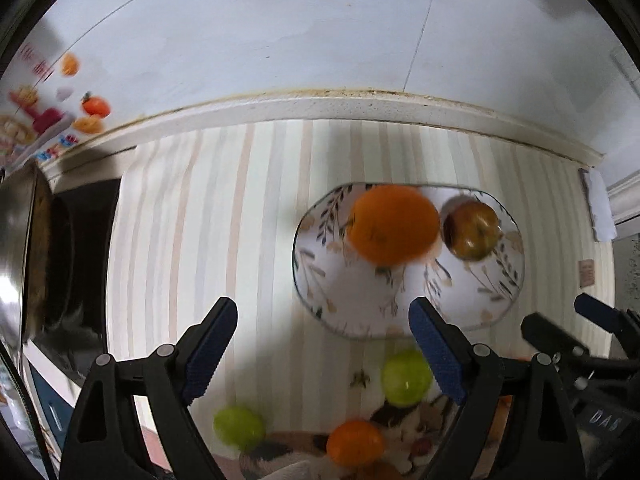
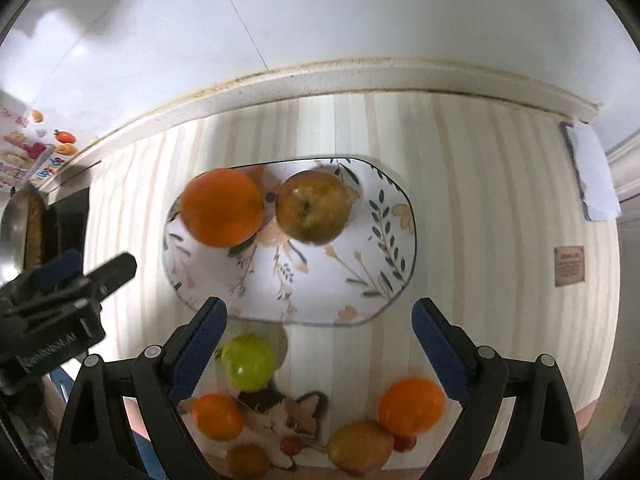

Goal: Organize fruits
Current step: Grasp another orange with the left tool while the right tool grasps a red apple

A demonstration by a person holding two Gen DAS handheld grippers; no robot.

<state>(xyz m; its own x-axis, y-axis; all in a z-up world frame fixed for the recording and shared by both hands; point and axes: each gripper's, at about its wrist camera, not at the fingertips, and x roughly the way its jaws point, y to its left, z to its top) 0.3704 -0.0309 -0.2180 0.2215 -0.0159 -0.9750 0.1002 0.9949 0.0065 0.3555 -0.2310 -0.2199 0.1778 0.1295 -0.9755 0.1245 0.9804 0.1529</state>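
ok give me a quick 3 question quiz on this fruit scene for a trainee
1. True or false: the floral plate holds two fruits.
2. Which fruit sits right of the large orange on the plate, seen from the right wrist? A) lemon B) brownish apple C) green apple
3. What is printed on the mat near the green apple?

Key: 1 true; 2 B, the brownish apple; 3 a cat picture.
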